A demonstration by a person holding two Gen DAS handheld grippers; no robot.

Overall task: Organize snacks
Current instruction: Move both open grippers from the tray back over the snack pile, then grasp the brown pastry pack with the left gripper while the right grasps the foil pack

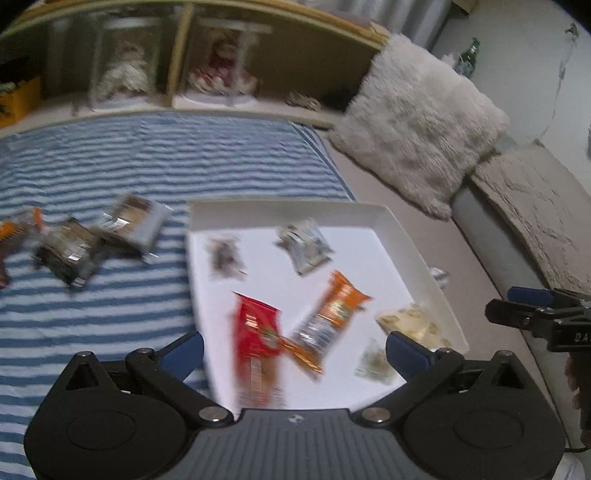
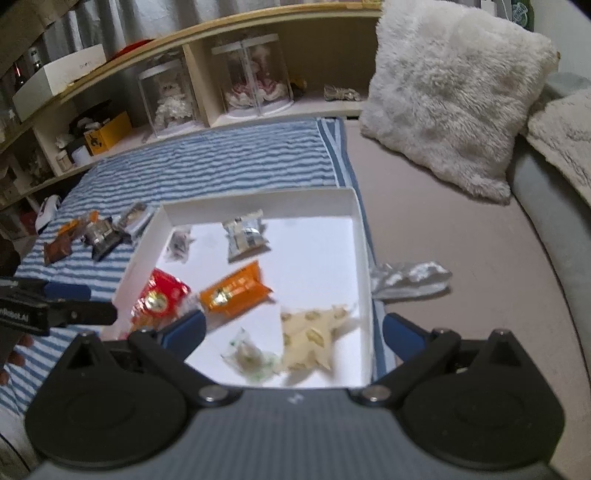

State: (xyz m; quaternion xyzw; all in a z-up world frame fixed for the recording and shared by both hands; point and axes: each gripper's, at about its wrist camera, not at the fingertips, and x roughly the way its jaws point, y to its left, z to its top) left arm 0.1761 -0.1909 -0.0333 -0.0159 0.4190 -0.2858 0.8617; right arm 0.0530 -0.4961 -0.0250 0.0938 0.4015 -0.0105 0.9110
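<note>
Bed with a blue-striped blanket (image 2: 221, 162), shelf unit (image 2: 258, 22) behind holding two cased dolls, fluffy white pillow (image 2: 454, 96) at right. White tray (image 2: 321, 236) on the bed holds red (image 2: 162, 295), orange (image 2: 232, 291), silver and pale snack packs; more packs (image 1: 74, 247) loose on the blanket. Only the right view shows a crumpled silver wrapper (image 2: 410, 278) beside the tray. Left tongs (image 1: 295, 347) and right tongs (image 2: 291, 328) both spread wide, empty, over the tray. Lettering too blurred to read.
</note>
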